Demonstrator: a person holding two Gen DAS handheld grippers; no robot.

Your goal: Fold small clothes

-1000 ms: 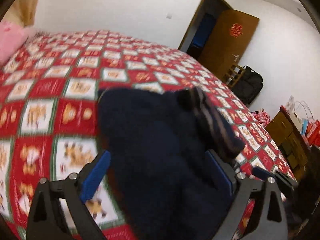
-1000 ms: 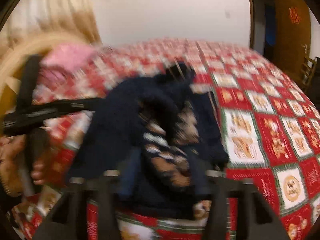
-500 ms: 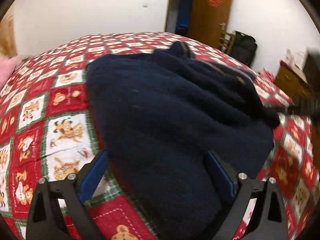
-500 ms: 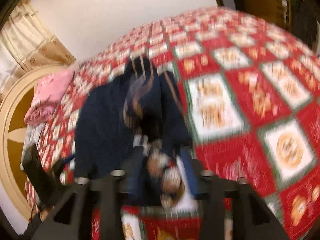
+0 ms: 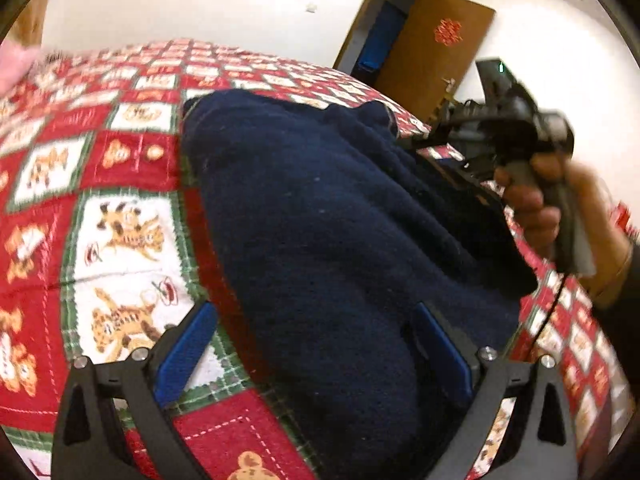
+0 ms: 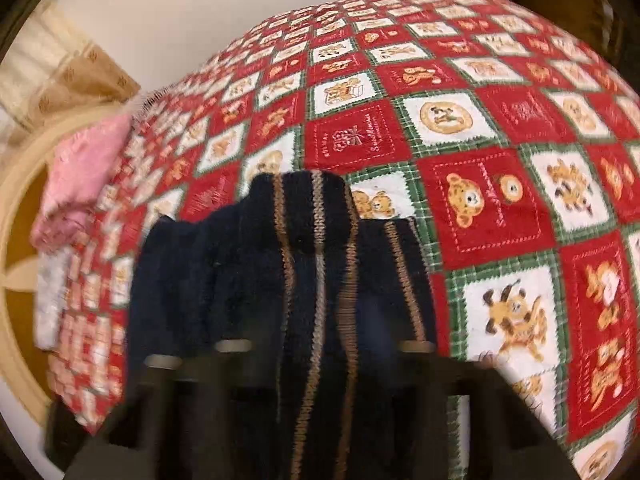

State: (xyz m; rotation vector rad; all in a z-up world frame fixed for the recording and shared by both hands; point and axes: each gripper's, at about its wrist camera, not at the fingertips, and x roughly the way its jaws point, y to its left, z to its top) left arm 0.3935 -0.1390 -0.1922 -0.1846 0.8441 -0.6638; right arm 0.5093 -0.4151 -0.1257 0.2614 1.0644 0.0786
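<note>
Patchwork quilt [image 6: 492, 204]; pink cloth [image 6: 80, 176] beside, possibly pillow.

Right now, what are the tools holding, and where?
Right tool is closing on the navy sweater, at its striped band. The left tool is open, gripping nothing.

sweater [image 6: 320, 280]: navy, tan stripes | quilt [image 6: 500, 208]: red-white-green checks

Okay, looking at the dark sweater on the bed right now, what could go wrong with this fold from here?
1. The right gripper is closing on only the striped edge of the navy sweater; that edge may slip out.
2. The left gripper stands open around the sweater's near end, so nothing pins it and it may drag across the quilt.
</note>
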